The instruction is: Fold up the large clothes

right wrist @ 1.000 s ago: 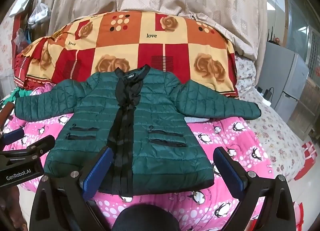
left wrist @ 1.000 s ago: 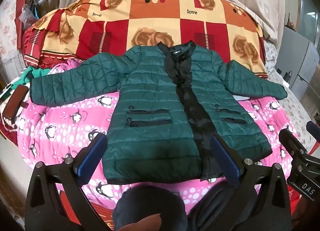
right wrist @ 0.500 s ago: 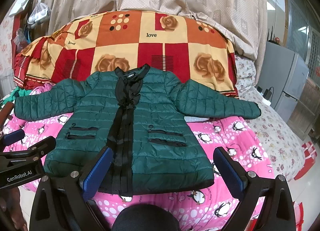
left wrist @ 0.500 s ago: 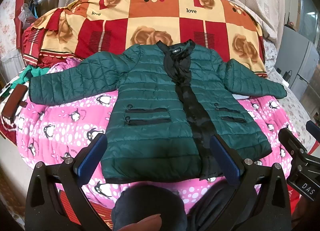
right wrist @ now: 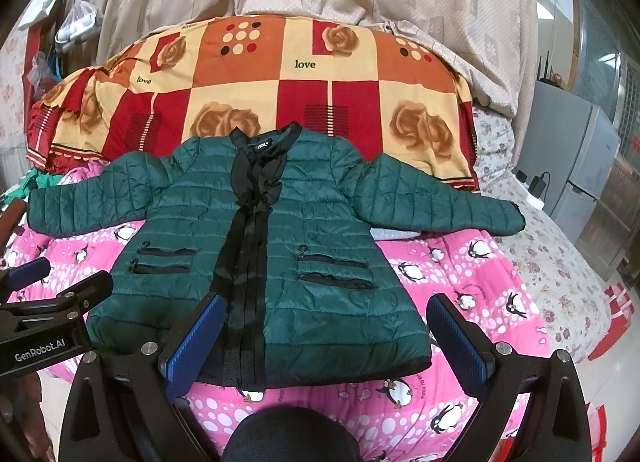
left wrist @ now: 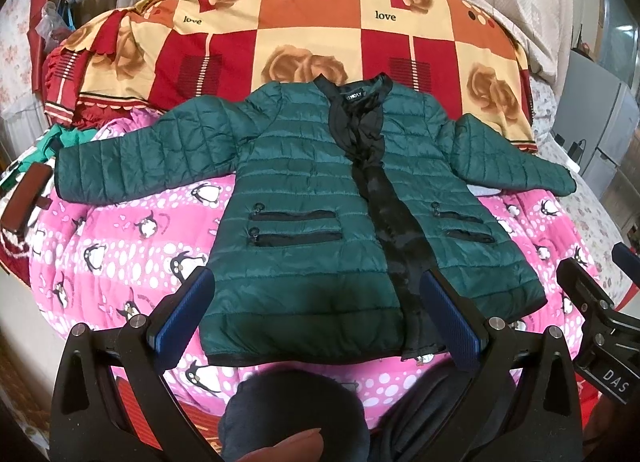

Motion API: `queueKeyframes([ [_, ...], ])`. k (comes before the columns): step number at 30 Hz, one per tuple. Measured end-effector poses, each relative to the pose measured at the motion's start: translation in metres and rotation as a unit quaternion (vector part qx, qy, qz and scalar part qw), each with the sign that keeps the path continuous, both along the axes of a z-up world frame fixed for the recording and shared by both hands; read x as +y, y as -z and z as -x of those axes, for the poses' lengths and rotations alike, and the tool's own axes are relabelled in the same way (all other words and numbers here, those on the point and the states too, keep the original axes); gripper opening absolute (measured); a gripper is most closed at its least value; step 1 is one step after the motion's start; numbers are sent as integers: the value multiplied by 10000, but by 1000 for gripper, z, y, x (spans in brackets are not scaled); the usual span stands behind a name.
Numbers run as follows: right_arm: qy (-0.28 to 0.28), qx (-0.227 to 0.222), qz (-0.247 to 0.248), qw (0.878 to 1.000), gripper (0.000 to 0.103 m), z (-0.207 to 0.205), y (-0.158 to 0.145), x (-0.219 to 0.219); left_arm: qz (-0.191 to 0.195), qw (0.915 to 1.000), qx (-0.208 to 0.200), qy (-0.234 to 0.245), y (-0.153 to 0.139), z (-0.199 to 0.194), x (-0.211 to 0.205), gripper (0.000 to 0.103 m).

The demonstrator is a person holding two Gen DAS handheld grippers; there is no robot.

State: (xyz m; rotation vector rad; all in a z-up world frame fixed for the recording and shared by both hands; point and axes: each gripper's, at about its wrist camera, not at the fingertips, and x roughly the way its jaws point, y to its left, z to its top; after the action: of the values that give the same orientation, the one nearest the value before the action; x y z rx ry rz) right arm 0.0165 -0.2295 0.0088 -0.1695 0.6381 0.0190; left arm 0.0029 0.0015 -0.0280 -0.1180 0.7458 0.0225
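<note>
Two tools gaping, left tool (left wrist: 316, 314), right tool (right wrist: 324, 336), green jacket (left wrist: 304, 222) flat, pink quilt (left wrist: 132, 238) beneath

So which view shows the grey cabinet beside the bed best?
The right wrist view: the grey cabinet stands well inside the frame, top, front and a plugged-in adapter visible. The left wrist view catches the same cabinet squeezed against the right edge, partly cut off and distorted.
</note>
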Motion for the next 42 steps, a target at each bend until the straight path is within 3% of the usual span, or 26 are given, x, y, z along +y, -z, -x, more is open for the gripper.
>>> queueKeyframes([
  [12, 30, 174, 249, 9995, 100, -14, 5, 12, 269, 9995, 133, 38, 4, -18, 13, 103],
  [20, 50, 408, 665, 9969, 100, -31, 16, 36, 637, 9977, 235, -49, 35, -42, 38, 103],
  [24, -327, 505, 238, 9979, 100, -41, 8, 42, 580, 9978, 329, 13, 50, -56, 46, 103],
  [26, -580, 442, -106, 9973, 100, -46, 1, 42, 470, 9979, 362, 259, 54, -60, 46, 103],
  [31, -938, 106, -776, 9925, 100, -59, -8, 38, 82, 9986, 463, 238, 61, -59, 51, 103],
  [34, -782, 198, -1496, 9854, 100, -66, 3, 30, 329, 9980, 526, 155, 67, -58, 61, 103],
  [35, -736, 467, -1701, 9816, 100, -71, 12, 30, 393, 9978, 517, 115, 69, -57, 63, 103],
  [37, -758, 736, -1626, 9810, 100, -78, 23, 36, 346, 9984, 437, -110, 71, -53, 63, 103],
  [42, -865, 606, -1256, 9864, 100, -89, 29, 48, 218, 9993, 261, -153, 66, -52, 46, 103],
])
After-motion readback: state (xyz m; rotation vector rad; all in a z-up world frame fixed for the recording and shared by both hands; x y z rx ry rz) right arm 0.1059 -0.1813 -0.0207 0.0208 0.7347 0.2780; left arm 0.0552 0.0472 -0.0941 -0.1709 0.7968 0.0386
